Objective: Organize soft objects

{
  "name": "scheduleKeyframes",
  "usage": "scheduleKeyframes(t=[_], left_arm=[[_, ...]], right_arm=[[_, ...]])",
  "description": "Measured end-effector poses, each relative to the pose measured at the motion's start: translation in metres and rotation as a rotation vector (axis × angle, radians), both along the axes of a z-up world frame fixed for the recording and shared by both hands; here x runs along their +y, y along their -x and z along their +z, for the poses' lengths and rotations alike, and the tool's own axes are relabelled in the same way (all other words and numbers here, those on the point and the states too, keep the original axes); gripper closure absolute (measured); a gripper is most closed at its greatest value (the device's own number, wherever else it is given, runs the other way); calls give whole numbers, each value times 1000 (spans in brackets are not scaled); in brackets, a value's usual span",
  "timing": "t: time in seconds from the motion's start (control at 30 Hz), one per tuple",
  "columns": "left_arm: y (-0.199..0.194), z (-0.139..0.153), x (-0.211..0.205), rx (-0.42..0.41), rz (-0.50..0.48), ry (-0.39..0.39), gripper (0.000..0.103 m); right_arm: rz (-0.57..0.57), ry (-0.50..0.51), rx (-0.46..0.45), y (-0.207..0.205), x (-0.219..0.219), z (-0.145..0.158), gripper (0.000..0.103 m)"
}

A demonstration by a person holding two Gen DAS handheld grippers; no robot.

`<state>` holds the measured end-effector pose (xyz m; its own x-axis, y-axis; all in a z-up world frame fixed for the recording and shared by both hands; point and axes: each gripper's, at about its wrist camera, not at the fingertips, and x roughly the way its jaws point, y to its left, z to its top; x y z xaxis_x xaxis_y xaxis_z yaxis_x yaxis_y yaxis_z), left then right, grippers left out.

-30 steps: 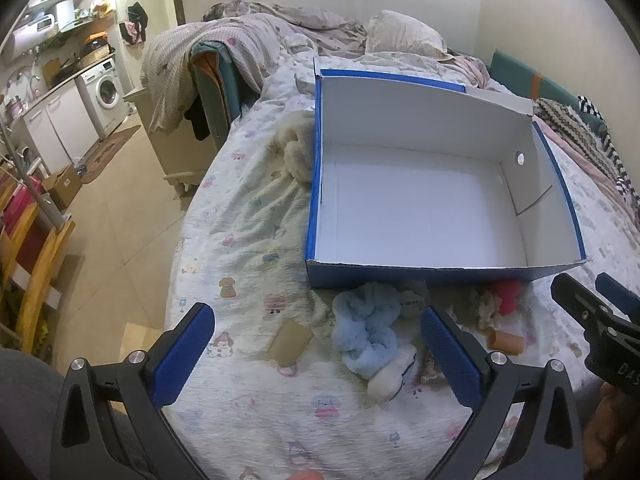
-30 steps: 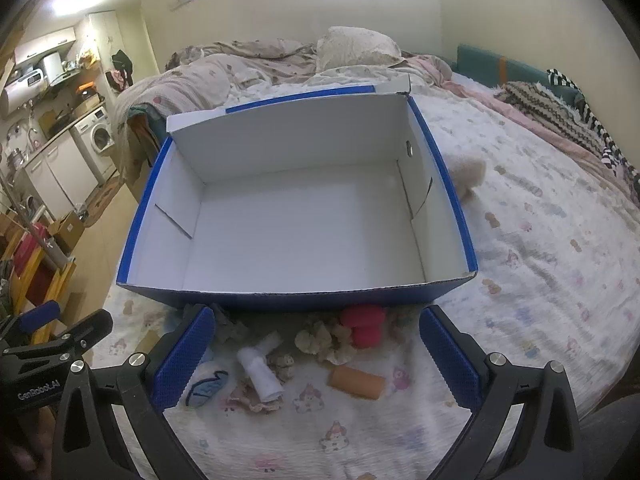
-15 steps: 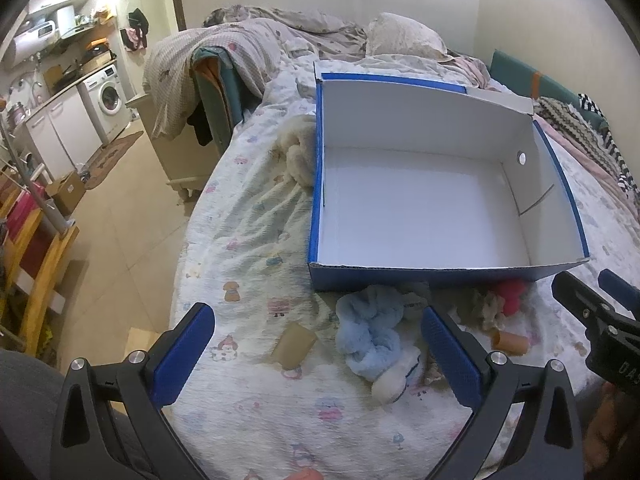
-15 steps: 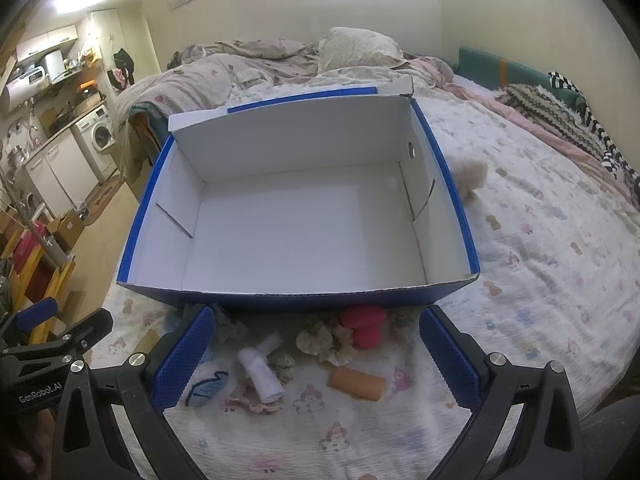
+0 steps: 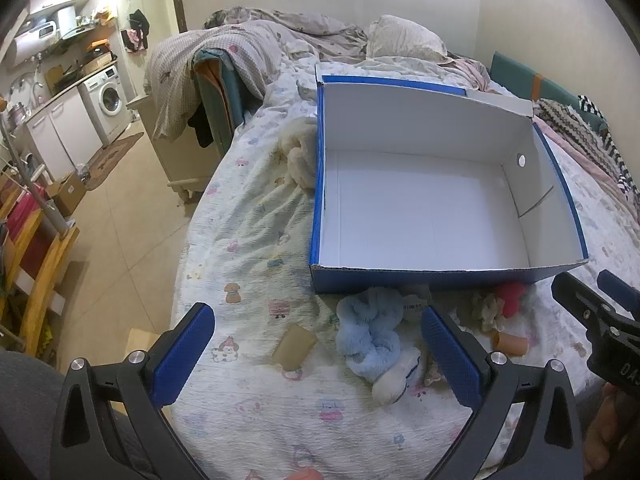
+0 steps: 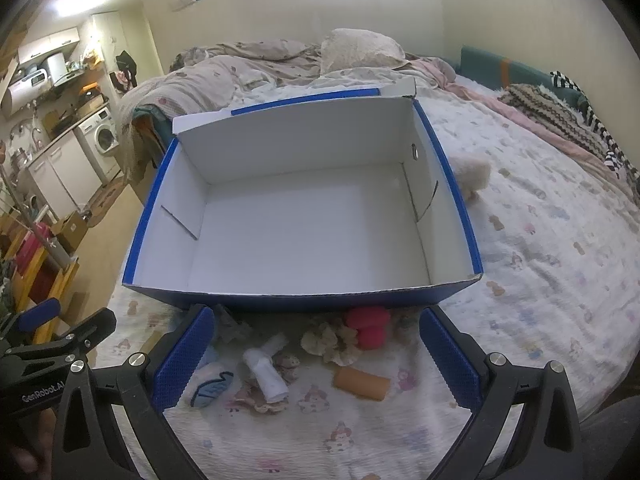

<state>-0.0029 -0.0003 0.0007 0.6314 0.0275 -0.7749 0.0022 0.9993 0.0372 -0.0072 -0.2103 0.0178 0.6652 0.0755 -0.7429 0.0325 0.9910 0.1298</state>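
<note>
Pre-grasp: left gripper point(image 5: 316, 354) and right gripper point(image 6: 316, 356) both spread wide, holding nothing. Blue box point(image 6: 456, 296) mid-frame is bare inside; soft items like blue scrunchie point(image 5: 370, 330) and red plush point(image 6: 368, 326) sit lower frame on bed point(image 5: 248, 248). Next: probably descend, pinch one

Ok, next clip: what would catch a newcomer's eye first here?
The big blue box with its bare white inside, sitting open on the bed. Next, the jumble of small soft things along its near side: a fluffy light-blue toy, a red plush piece and a white rolled sock. Both grippers, left and right, hover open over them.
</note>
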Motion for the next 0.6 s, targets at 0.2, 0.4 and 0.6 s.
scheduleKeyframes(t=[0.2,0.4,0.6], left_arm=[[-1,1,-2,-3,-2,-2,0],[0,0,-2,-4,-2,-8,0],[0,-1,-3,5,-2,-7,0]], right_arm=[[0,-3,-3,1,-1,1,0],[-1,-6,-6,1,-1,2,0],[1,-6,-8,1,-1,3,0]])
